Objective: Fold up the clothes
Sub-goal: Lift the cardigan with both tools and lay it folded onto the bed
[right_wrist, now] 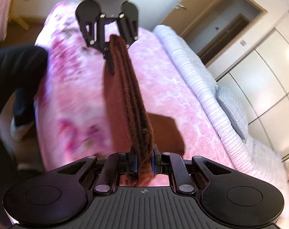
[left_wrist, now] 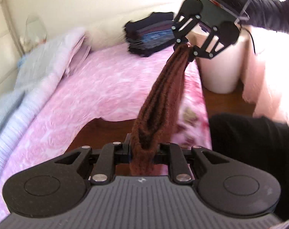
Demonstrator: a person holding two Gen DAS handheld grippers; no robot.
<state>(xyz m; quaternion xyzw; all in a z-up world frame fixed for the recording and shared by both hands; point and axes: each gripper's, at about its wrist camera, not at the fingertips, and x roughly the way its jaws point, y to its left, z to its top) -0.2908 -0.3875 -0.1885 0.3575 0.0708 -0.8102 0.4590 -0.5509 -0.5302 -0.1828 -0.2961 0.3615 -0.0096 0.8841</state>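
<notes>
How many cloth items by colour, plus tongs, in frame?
Brown garment, stretched between the tongs: 1
Dark folded stack: 1
Pink bedspread: 1
Pale blue blanket: 1
Tongs, left tongs and right tongs: 2
Total: 6

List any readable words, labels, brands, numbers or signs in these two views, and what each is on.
None can be read.
Red-and-white label on the right hand-held gripper body, left wrist view: too blurred.
Similar markings on the left hand-held gripper body, right wrist view: too blurred.
Small crosshair marks on the near gripper bodies: symbols, not text.
</notes>
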